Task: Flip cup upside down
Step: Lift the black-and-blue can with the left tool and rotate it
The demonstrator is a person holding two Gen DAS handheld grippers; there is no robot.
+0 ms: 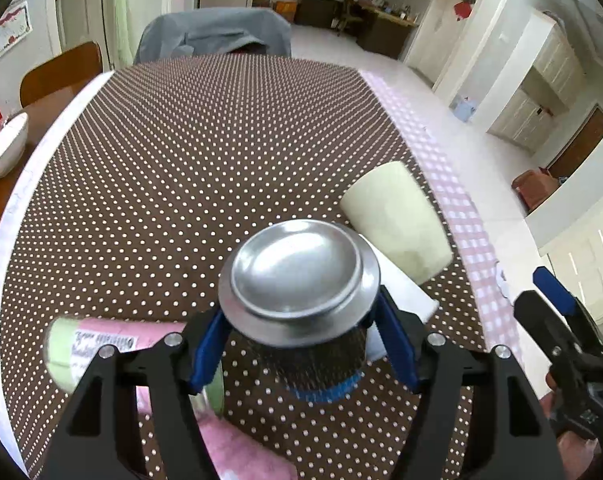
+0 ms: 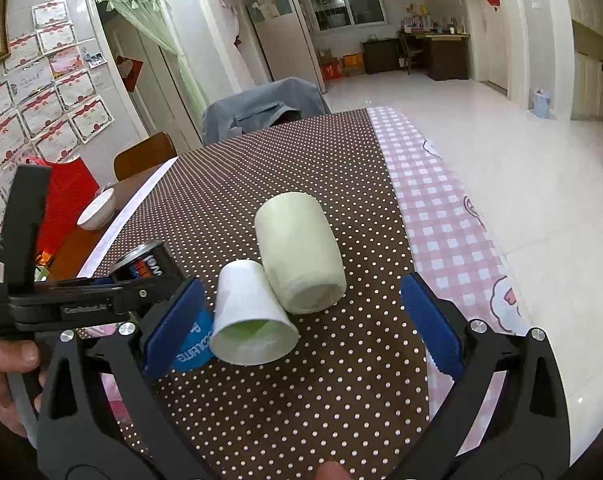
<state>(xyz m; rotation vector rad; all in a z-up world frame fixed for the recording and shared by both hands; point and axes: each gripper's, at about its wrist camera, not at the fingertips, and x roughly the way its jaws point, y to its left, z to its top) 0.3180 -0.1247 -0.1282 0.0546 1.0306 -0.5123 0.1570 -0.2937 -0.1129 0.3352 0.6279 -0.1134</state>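
While the left gripper (image 1: 301, 346) is clamped on the dark cup (image 1: 297, 264), its blue pads (image 1: 207, 350) bear only on the curved wall just under the steel end. We judge slippage the chief hazard. The wall is smooth and round, and a turn of the wrist could let it roll out between the pads.

The cup is blurred in the left wrist view, so we cannot confirm how firmly it is seated. It is held above the near part of the dotted tablecloth (image 1: 181, 160). Its long axis is tilted, with the steel end up and towards the camera and the blue band lowest. Which end is the mouth we cannot tell.

A second hazard is crowding. A white paper cup (image 2: 249, 312) and a pale green cup (image 2: 301, 252) lie on their sides, touching, just beside the held cup. A pink-and-green cup (image 1: 101, 344) lies to its left. Setting down carelessly could knock any of them rolling.

The right gripper (image 2: 301, 284) is spread wide and grasps nothing. The paper cup lies between its jaws.
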